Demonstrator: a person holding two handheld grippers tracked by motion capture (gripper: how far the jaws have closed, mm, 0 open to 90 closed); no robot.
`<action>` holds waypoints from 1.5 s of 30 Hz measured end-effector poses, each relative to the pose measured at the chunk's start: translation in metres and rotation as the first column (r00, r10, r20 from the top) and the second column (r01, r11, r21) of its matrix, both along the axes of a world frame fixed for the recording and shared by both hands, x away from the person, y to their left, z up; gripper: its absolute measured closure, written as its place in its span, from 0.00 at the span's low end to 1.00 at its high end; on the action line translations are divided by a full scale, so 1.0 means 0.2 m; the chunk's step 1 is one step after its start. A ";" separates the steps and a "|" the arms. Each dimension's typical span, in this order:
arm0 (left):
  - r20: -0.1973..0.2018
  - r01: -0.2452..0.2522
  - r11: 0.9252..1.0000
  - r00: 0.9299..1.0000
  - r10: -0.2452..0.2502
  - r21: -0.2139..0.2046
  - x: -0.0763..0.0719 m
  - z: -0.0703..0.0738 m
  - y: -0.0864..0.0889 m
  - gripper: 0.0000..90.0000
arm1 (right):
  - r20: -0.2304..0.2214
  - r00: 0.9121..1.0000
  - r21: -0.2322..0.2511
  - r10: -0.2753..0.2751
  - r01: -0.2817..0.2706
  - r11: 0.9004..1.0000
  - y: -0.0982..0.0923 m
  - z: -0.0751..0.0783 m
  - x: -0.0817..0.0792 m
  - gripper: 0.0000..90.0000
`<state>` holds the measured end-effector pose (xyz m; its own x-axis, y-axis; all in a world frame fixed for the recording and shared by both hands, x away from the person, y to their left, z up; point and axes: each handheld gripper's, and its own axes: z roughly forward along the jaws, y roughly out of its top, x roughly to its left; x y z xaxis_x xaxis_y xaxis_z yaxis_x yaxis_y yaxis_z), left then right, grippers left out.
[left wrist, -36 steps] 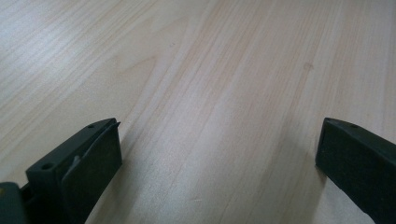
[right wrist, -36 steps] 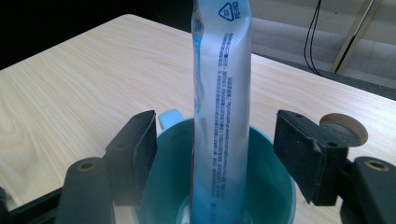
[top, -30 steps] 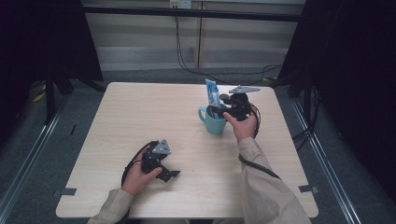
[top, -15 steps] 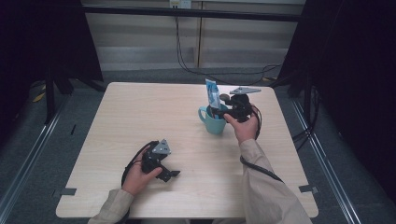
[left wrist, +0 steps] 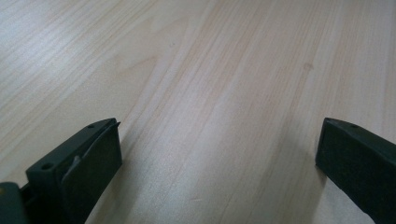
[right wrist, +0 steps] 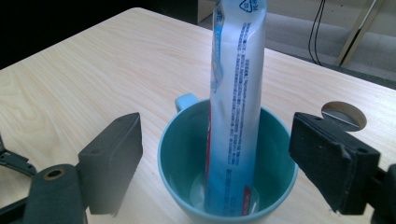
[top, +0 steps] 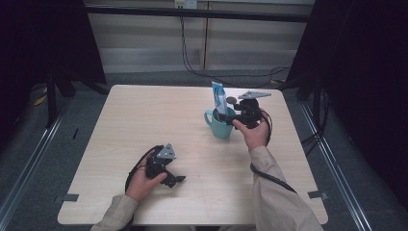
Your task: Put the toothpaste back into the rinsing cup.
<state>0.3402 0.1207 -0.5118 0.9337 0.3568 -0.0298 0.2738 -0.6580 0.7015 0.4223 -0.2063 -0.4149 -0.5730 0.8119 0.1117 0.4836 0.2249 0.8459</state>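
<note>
A: On the tabletop (top: 144,125), the teal mug (right wrist: 227,186) holds the toothpaste tube (right wrist: 236,93) upright; the right claw (right wrist: 229,158), jaws just opening, has released it.

B: Withdrawing carelessly could topple the tube. The left claw (left wrist: 217,163) rests open.

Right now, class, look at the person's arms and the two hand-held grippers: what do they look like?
Both arms wear beige long sleeves. The left hand-held gripper and the right hand-held gripper are black, and each carries a grey three-cornered plate on top. A black cable trails from each. Seen close in the gripper views, the jaws are chunky black blocks with flat inner pads and small screw holes.
</note>
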 end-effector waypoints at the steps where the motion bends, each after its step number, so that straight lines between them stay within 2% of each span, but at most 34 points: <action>1: 0.000 0.000 1.000 1.000 0.000 0.000 0.00 0.00 0.00 0.00 | -0.002 1.000 -0.004 -0.001 0.001 1.000 0.00 0.00 0.00 0.18; 17: 0.002 0.005 1.000 1.000 -0.005 0.006 0.00 0.00 0.00 0.00 | -0.021 1.000 -0.002 0.016 -0.016 1.000 -0.06 0.01 -0.10 0.16; 23: 0.002 0.005 1.000 1.000 -0.005 0.005 0.00 0.00 0.00 0.00 | -0.015 0.999 0.003 0.030 -0.030 1.000 -0.05 0.00 -0.12 0.16; 29: 0.003 0.002 1.000 1.000 -0.002 0.005 0.00 0.00 0.00 0.00 | -0.021 0.999 -0.019 0.044 -0.044 0.999 -0.05 -0.01 -0.15 0.16; 36: 0.003 0.002 1.000 1.000 -0.002 0.006 0.00 0.00 0.00 0.00 | -0.033 0.998 -0.013 0.045 -0.045 0.999 -0.08 -0.02 -0.18 0.15; 45: 0.004 0.002 1.000 1.000 -0.002 0.005 0.00 0.00 0.00 0.00 | -0.034 0.997 -0.037 0.065 -0.066 0.997 -0.10 -0.03 -0.22 0.15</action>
